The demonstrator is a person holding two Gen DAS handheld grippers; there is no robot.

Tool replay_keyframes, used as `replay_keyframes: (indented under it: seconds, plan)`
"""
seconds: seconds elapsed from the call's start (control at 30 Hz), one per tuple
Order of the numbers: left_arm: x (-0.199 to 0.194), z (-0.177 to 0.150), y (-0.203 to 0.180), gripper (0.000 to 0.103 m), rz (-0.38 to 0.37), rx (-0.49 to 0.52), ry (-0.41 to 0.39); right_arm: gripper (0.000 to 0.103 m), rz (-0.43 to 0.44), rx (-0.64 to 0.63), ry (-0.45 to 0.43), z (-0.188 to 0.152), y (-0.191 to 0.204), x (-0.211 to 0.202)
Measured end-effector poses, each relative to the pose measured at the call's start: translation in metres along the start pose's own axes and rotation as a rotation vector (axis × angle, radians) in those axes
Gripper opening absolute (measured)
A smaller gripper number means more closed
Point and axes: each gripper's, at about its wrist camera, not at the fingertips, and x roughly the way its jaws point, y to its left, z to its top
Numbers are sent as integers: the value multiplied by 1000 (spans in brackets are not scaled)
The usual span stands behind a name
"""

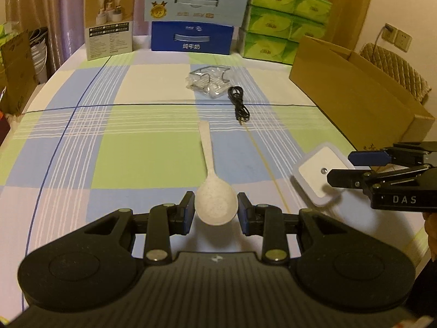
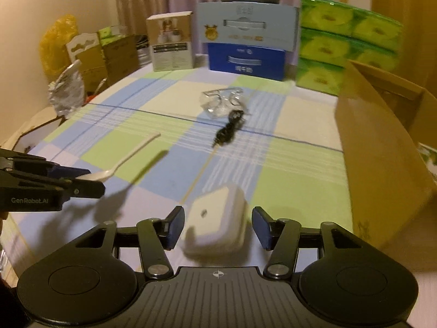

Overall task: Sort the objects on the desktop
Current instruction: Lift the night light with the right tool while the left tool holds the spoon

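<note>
Two tongs gaped: left tongs (image 1: 216, 210) straddled stiff, light spoon (image 1: 212, 191) bowl; right tongs (image 2: 217, 225) bracketed smooth white box (image 2: 215, 224).

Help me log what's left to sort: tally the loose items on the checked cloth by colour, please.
White: 2, the spoon and the square device
Black: 1, the coiled cable
Clear: 1, the plastic bag
Total: 4
</note>
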Motion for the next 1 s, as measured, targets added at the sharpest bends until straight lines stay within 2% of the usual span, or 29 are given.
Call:
replay_keyframes:
  seconds: [0.1,0.2,0.23,0.43,0.7,1.0]
  plan:
    - [0,-3,-3,28,-4,5,4,55,-23,31,-1,-4,-5,-3]
    - [-1,-2,-6,28,-4,7,-5,74,-53,-13,-36,-5,-1,-8]
    - [-1,-2,-7,28,-5,10,-8,78,-57,-32,-46,-7,2,-9]
    - [3,-5,-8,28,12,29,2,79,-99,-177,-32,-15,33,4]
    - [10,-7,-13,28,29,68,10,79,-177,-242,-1,-24,49,29]
    - [13,-9,-16,28,39,88,12,79,-218,-297,-28,-23,55,34]
